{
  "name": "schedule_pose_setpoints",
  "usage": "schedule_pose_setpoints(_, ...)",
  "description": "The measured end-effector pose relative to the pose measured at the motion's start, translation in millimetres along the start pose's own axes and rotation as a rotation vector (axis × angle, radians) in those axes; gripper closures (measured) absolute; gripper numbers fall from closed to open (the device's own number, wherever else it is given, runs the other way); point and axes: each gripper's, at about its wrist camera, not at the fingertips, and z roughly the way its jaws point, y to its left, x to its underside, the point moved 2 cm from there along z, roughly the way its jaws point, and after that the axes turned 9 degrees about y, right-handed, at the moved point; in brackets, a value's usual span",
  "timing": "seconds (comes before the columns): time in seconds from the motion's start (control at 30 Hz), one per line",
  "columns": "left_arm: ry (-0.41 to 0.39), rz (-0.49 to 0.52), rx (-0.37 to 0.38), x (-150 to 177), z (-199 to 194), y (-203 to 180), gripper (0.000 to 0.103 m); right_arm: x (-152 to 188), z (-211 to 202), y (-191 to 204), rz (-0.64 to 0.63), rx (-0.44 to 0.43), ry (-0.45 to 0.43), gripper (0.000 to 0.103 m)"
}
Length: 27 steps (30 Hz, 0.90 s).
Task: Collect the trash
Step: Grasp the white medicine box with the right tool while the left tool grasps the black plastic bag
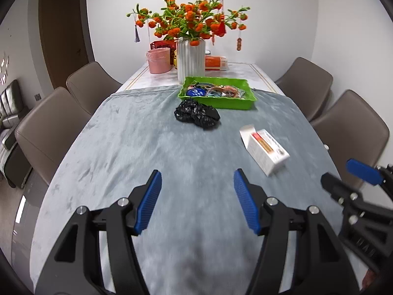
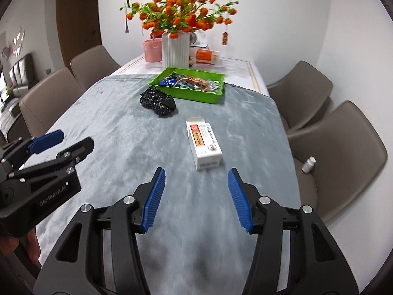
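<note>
A white carton box (image 1: 266,149) with a red label lies on the grey cloth, with its flap open; in the right wrist view the box (image 2: 203,145) sits just ahead of my right gripper (image 2: 196,191), which is open and empty. A crumpled black plastic bag (image 1: 196,114) (image 2: 158,102) lies mid-table in front of a green tray (image 1: 242,104) (image 2: 211,97). My left gripper (image 1: 197,191) is open and empty above the near cloth, left of the box. A pink bin (image 1: 158,61) (image 2: 152,50) with a liner stands at the far end.
A white ribbed vase (image 1: 190,59) of orange flowers stands behind the tray, which holds several small items. An orange-and-white pack (image 1: 216,62) lies beside the vase. Brown chairs (image 1: 49,127) (image 2: 343,152) line both sides. A small white bottle (image 2: 309,164) stands on the near right chair.
</note>
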Motion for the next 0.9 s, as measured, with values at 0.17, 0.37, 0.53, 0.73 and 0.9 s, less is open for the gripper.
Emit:
schedule_pose_setpoints(0.17,0.023,-0.032,-0.010,-35.0,41.0,1.1,0.041,-34.6,42.4,-2.6,-0.042,-0.011,0.026,0.051)
schedule_pose_setpoints(0.37,0.070,-0.057,-0.023,-66.8,106.9,0.1,0.041,-59.3,105.9,-15.2,-0.085,-0.037,0.078,0.048)
schedule_pose_setpoints(0.53,0.107,-0.068,-0.031,-78.4,156.0,-4.0,0.041,-55.2,158.6,-21.3,-0.109,-0.049,0.148,0.048)
schedule_pose_setpoints(0.73,0.140,-0.055,-0.037,-78.4,195.0,-11.7,0.041,-55.7,187.5,-22.4,-0.133,-0.031,0.138,0.042)
schedule_pose_setpoints(0.9,0.154,-0.062,-0.035,-81.6,215.7,-12.5,0.041,-70.3,199.6,-18.1,-0.155,-0.028,0.116,0.040)
